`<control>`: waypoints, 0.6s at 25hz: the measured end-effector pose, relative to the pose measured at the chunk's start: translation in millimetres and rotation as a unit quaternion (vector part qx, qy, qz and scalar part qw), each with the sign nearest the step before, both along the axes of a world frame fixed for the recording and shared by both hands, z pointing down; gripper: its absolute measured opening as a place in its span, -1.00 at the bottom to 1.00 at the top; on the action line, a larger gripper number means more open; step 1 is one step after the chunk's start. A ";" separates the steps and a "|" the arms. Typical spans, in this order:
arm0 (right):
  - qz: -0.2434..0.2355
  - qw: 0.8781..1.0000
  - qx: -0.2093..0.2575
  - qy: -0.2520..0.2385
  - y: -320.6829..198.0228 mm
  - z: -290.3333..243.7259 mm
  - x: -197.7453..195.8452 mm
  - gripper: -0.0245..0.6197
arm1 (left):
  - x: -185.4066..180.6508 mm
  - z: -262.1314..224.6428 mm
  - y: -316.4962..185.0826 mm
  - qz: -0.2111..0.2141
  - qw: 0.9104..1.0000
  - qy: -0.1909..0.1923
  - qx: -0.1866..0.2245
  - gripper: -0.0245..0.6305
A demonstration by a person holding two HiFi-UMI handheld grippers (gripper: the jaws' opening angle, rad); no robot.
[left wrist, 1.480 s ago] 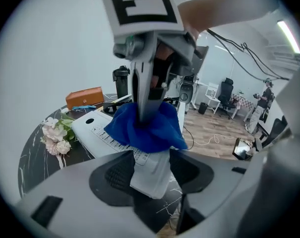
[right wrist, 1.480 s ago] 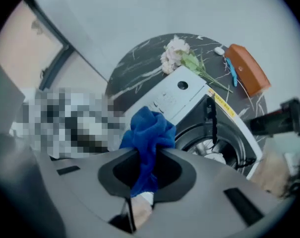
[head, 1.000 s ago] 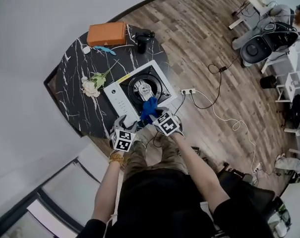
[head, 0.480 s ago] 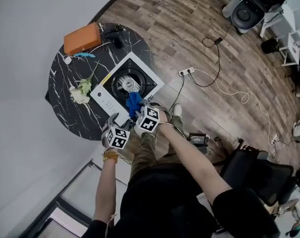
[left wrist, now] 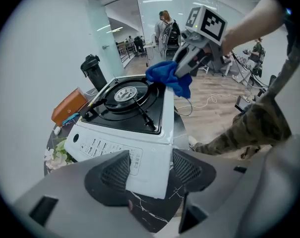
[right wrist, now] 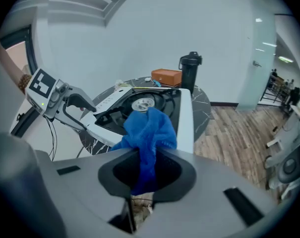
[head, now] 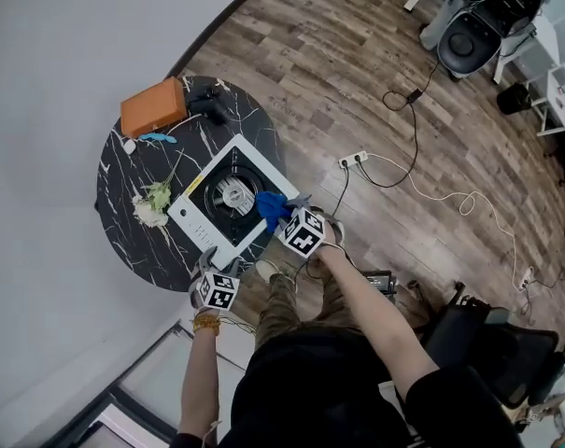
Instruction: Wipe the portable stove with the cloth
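The white portable stove (head: 196, 220) with a black burner top sits on the round black marble table (head: 123, 189). My right gripper (head: 282, 217) is shut on a bunched blue cloth (head: 269, 207) at the stove's right edge. In the right gripper view the cloth (right wrist: 147, 130) hangs from between the jaws, in front of the stove (right wrist: 187, 118). My left gripper (head: 207, 259) is open at the stove's near corner. In the left gripper view the stove's white front (left wrist: 140, 148) shows between the spread pads, and the cloth (left wrist: 167, 78) hangs by the far corner.
An orange box (head: 153, 106), a black bottle (head: 205, 104), a small blue item (head: 158, 138) and flowers (head: 152, 203) lie on the table beyond the stove. A power strip (head: 354, 161) and cables lie on the wood floor to the right. Office chairs stand far right.
My right gripper has carried the cloth from the stove's near side to its right edge. The left gripper has stayed by the near corner and rolled a little.
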State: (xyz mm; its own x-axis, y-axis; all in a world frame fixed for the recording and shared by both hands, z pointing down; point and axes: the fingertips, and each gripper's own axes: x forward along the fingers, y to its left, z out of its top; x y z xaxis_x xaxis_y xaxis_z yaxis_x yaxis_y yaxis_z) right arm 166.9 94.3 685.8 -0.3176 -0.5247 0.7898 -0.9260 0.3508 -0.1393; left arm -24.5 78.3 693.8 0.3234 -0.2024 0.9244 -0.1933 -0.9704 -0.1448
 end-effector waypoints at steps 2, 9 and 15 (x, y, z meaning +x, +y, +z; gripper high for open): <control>0.023 1.000 -0.006 -0.008 9.9 -2.2 28.7 -0.80 | 0.7 -0.5 1.6 -0.009 1.000 -0.010 0.001 -0.12; 0.052 0.995 0.020 -0.087 8.8 -16.7 92.5 -0.80 | 11.6 -1.5 -7.1 -0.044 0.998 -0.017 0.035 -0.07; 0.016 0.996 -0.020 -0.081 -21.0 -9.3 82.2 -0.80 | 16.6 -6.6 1.2 -0.045 0.996 0.008 0.070 -0.03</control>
